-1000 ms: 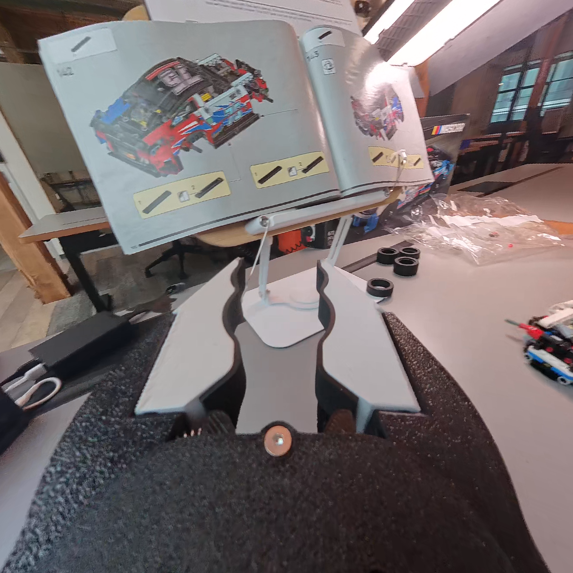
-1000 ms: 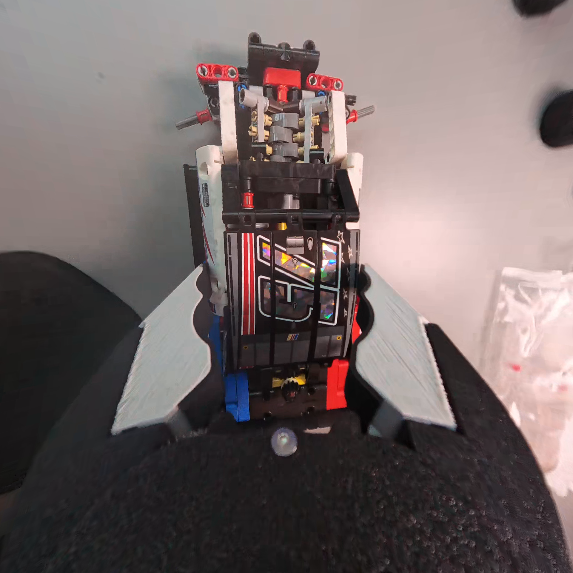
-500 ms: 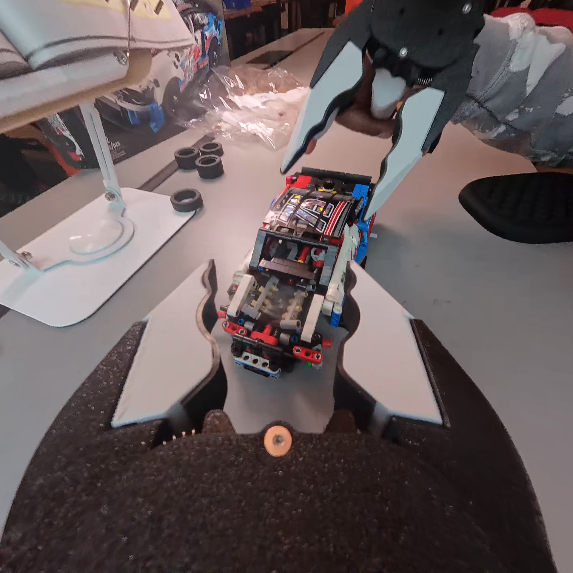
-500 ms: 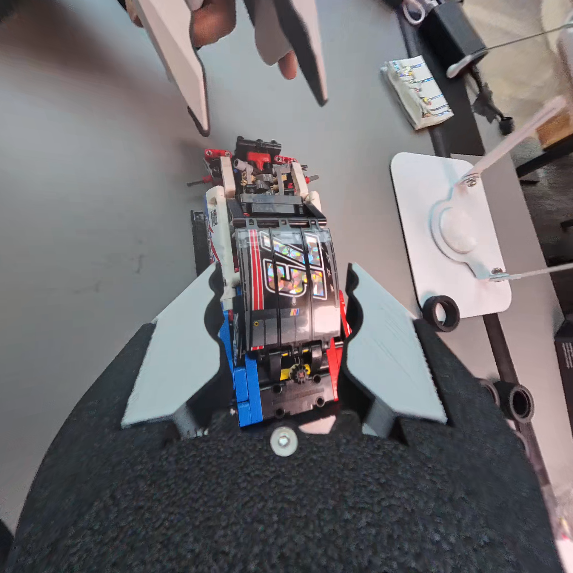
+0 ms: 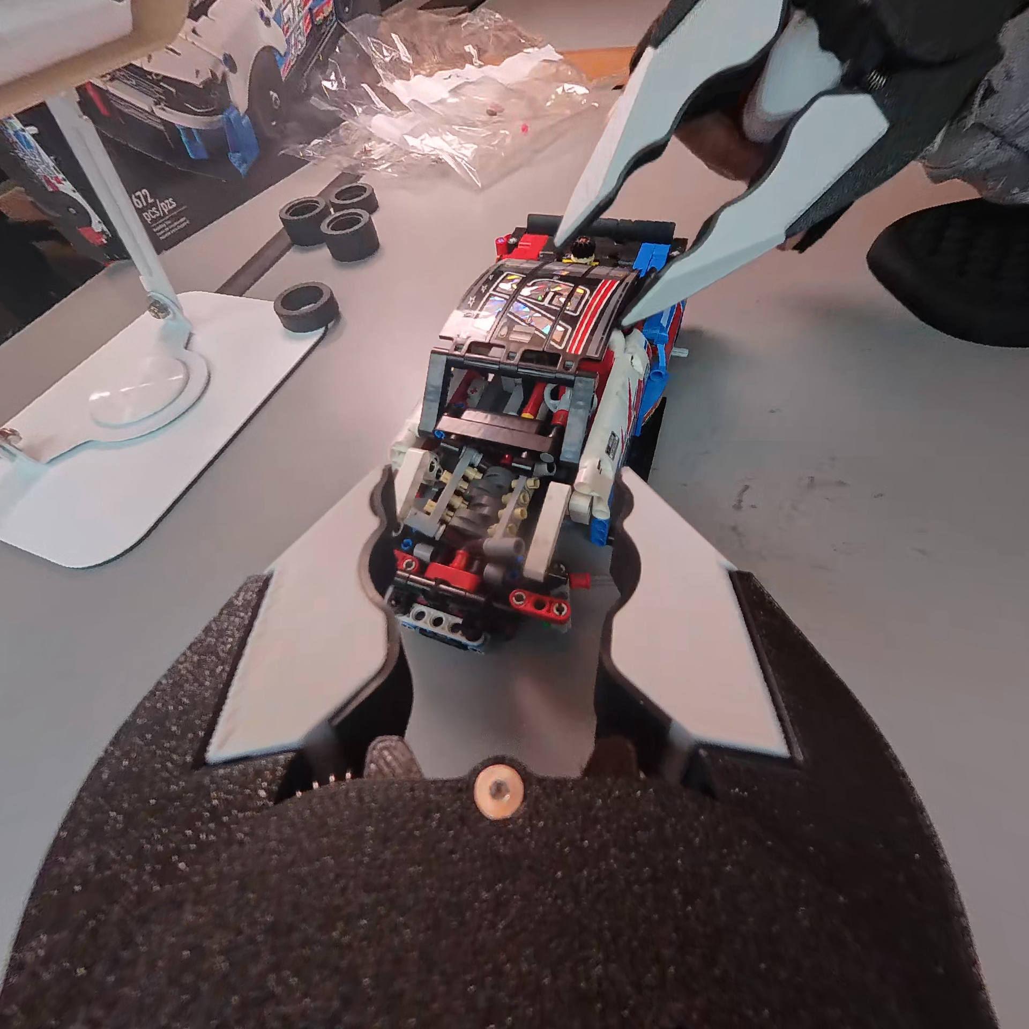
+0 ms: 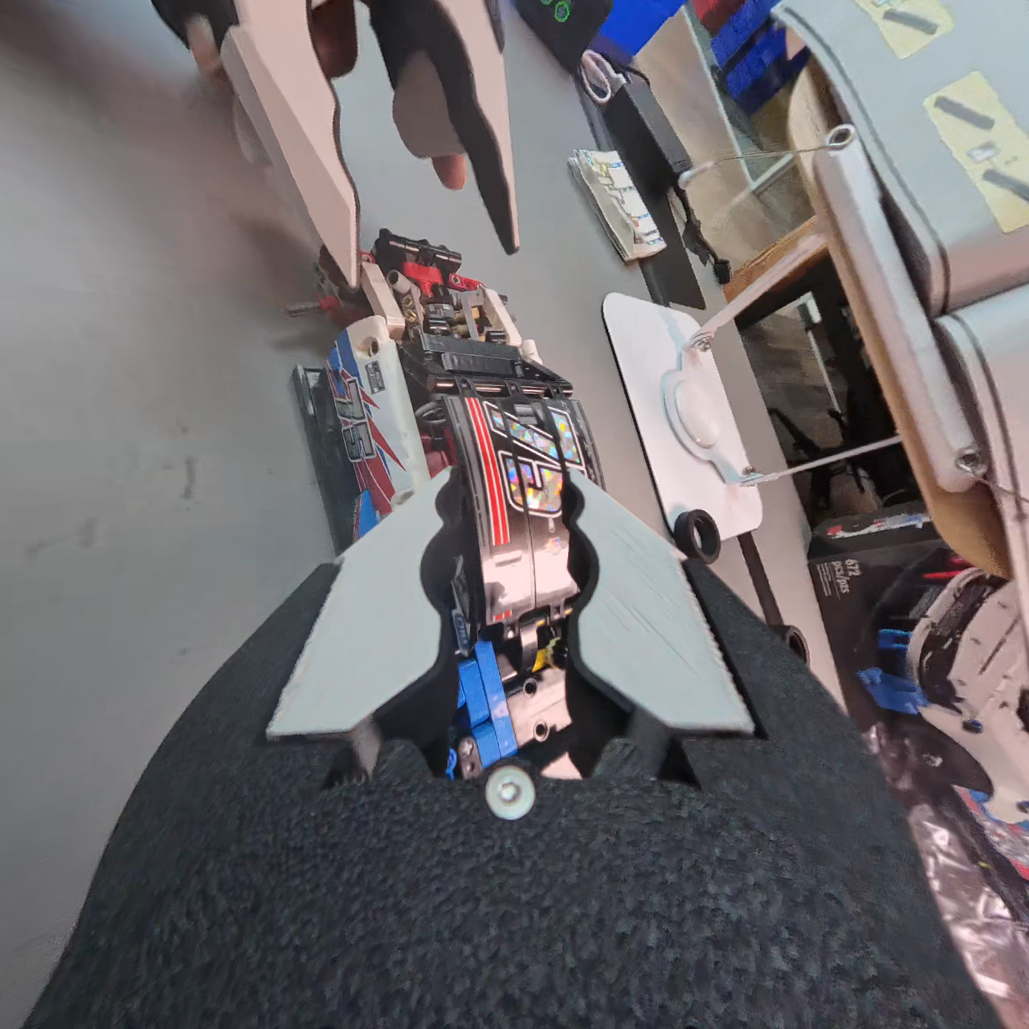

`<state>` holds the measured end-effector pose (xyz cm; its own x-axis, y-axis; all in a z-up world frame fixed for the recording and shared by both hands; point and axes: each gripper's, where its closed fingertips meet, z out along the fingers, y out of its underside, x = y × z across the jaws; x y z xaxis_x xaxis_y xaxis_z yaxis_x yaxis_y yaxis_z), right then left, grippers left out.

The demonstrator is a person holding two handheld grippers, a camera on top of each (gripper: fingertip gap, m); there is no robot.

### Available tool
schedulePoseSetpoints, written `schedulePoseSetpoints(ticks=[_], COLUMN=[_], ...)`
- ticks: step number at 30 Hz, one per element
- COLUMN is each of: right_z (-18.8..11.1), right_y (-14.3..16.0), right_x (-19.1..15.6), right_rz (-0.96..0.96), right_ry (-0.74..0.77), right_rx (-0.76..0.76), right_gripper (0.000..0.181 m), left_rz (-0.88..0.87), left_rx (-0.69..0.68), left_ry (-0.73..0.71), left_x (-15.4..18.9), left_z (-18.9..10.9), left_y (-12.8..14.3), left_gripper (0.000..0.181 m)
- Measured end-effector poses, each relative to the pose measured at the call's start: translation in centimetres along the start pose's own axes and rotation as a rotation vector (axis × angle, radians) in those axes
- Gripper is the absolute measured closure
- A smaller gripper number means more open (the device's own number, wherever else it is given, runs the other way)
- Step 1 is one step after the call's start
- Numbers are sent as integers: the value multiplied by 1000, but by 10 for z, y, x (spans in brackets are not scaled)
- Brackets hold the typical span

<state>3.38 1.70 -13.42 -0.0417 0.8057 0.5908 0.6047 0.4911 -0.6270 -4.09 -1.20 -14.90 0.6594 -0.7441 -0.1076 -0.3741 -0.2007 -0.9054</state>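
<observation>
A brick-built race car (image 5: pixel 501 434), with a black roof, white sides and an open engine bay, stands on the grey table (image 5: pixel 835 557). My left gripper (image 5: pixel 504 481) is open. Its fingertips straddle the car's front end, one on each side of the engine bay. My right gripper (image 6: pixel 512 481) has closed in on the car's rear (image 6: pixel 484 362), with the roof's back edge and blue bricks between its fingers. In the left wrist view the right gripper (image 5: pixel 594 284) comes down from the upper right onto the rear. The left gripper (image 6: pixel 431 261) shows at the top of the right wrist view.
A white stand base (image 5: pixel 128 401) sits left of the car, with a loose black tyre (image 5: pixel 306 306) at its corner and three more tyres (image 5: pixel 328 220) behind. The stand holds an open booklet (image 6: pixel 946 167). Clear plastic bags (image 5: pixel 445 100) and the set's box (image 5: pixel 184 139) lie at the back. There is about 9 centimeters between the tips of the two grippers.
My left gripper swung from the booklet down to the car and moved in around its front. My right gripper's jaws narrowed onto the car's rear and the view tilted.
</observation>
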Motion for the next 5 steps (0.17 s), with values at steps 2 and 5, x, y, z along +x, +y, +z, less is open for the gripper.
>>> schedulePoseSetpoints(ticks=[2, 5], right_z=[10, 18], right_y=[0, -3], right_x=[-5, -7], right_rz=[-48, -125], right_ry=[-12, 19], right_rx=[-16, -23], right_gripper=[153, 161], left_rz=[-5, -9], left_rx=[9, 18], left_ry=[-17, -30], left_x=[-1, -2], left_z=[-6, -12], left_y=[1, 1], left_gripper=[105, 106])
